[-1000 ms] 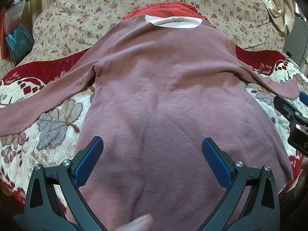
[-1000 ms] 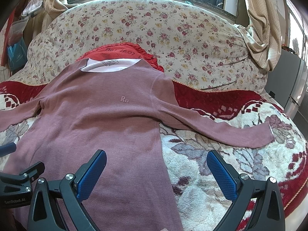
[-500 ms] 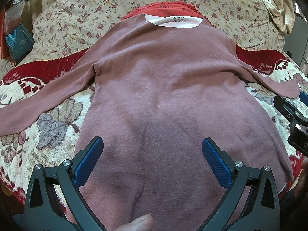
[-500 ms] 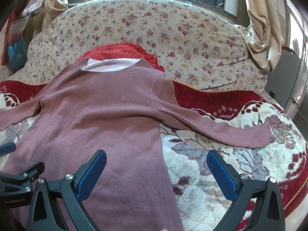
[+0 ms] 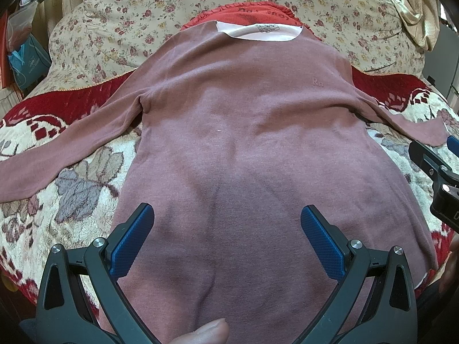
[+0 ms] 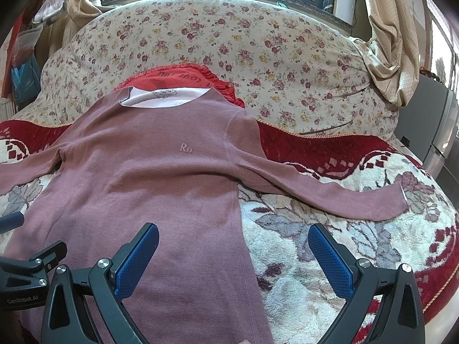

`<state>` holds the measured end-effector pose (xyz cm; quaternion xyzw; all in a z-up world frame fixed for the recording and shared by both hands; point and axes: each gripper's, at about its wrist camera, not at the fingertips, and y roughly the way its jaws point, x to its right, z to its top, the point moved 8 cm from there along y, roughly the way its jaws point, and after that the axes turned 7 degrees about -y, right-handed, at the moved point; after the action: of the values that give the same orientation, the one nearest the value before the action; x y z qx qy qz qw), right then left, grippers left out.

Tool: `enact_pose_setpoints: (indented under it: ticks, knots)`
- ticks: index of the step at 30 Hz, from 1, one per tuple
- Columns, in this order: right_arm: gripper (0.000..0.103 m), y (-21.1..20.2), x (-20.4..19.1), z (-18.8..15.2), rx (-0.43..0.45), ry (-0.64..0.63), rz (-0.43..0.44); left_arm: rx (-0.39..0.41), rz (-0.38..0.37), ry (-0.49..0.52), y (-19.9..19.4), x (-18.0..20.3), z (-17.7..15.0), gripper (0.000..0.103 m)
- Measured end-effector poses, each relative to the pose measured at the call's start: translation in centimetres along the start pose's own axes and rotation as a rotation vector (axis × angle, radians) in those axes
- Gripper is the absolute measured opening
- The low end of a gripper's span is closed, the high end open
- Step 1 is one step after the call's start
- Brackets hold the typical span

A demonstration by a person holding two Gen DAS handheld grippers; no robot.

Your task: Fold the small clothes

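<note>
A mauve long-sleeved shirt (image 5: 243,120) (image 6: 149,172) lies spread flat, front up, on a floral plush blanket, both sleeves stretched out to the sides. Its white inner collar (image 5: 258,30) points away from me. My left gripper (image 5: 226,220) hovers open over the lower middle of the shirt body, holding nothing. My right gripper (image 6: 233,240) is open above the shirt's right side seam, half over the blanket, below the right sleeve (image 6: 330,192). The left sleeve (image 5: 63,149) reaches to the left edge. A thumb (image 5: 206,332) shows at the bottom.
A red garment (image 5: 252,11) lies under the collar against a flowered cushion (image 6: 229,40). The blanket (image 6: 315,252) has red borders. A beige curtain (image 6: 387,28) hangs at the right by a window. A blue bag (image 5: 25,63) stands at the far left.
</note>
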<state>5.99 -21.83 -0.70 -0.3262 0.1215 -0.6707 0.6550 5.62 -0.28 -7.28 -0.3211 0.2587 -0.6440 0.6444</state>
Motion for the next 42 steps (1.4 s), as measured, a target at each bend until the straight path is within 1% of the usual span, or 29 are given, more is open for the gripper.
enact_pose_setpoints:
  ticks: [22, 27, 30, 31, 33, 34, 36, 38, 41, 42]
  knots:
    - [0.103, 0.0, 0.0, -0.1, 0.0, -0.001, -0.001, 0.0, 0.002, 0.0, 0.0, -0.4, -0.1, 0.103]
    - [0.103, 0.0, 0.1, -0.1, 0.0, -0.004, -0.004, 0.007, 0.009, -0.004, -0.2, -1.1, -0.2, 0.103]
    - [0.103, 0.0, 0.2, 0.0, 0.004, 0.0, -0.003, 0.015, 0.014, -0.033, -0.7, -2.7, 0.5, 0.103]
    - [0.103, -0.1, 0.4, 0.0, 0.005, 0.007, 0.002, 0.018, 0.022, -0.058, -0.9, -3.4, 0.8, 0.103]
    - [0.103, -0.3, 0.5, 0.2, 0.013, 0.015, 0.014, 0.025, 0.063, -0.132, -1.5, -6.3, 2.1, 0.103]
    - [0.103, -0.5, 0.5, 0.3, 0.019, 0.011, 0.018, 0.041, 0.072, -0.162, -1.9, -7.4, 2.8, 0.103]
    - [0.103, -0.6, 0.1, 0.6, 0.025, 0.001, 0.025, 0.096, 0.085, -0.241, -3.4, -10.1, 4.4, 0.103]
    - [0.103, -0.6, -0.1, 0.6, 0.03, -0.011, 0.031, 0.126, 0.078, -0.301, -4.7, -12.4, 6.0, 0.103]
    - [0.103, -0.4, -0.2, 0.6, 0.029, -0.012, 0.03, 0.09, 0.087, -0.345, -6.3, -16.0, 8.1, 0.103]
    - [0.103, -0.4, -0.2, 0.6, 0.029, -0.007, 0.031, 0.085, 0.099, -0.371, -6.9, -17.8, 8.8, 0.103]
